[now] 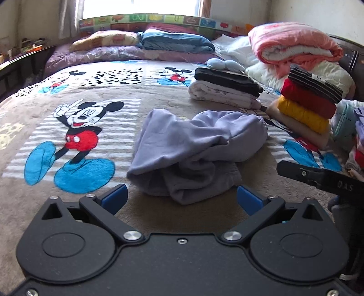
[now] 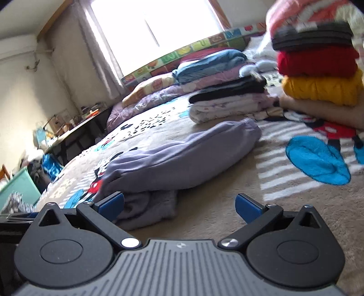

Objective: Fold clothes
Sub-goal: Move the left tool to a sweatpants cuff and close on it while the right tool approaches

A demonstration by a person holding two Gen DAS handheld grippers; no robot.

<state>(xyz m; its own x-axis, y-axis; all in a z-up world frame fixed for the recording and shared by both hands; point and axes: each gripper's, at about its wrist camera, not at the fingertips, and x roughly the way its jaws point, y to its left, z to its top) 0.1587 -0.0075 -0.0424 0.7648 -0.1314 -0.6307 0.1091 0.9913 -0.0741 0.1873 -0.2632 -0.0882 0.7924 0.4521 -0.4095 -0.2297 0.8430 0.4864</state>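
Bright window (image 2: 157, 29) w/ pale curtain (image 2: 100, 52) behind bed; daylight floods in. Off-white walls (image 2: 22, 75). Colourful headboard (image 1: 145, 19) under window. Cluttered dark side table (image 2: 75, 127) by left wall, teal bin (image 2: 18, 189) nearby.

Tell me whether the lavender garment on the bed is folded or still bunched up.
Bunched up. The lavender fleece garment lies in a rumpled heap on the Mickey Mouse blanket, layers overlapping unevenly.

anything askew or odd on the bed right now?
Only the lavender garment: it lies bunched and twisted mid-blanket, not flat or squared like the folded stacks behind it, the black-and-white stack and the striped-red-yellow stack. Both tongs, left and right, are open, holding nothing.
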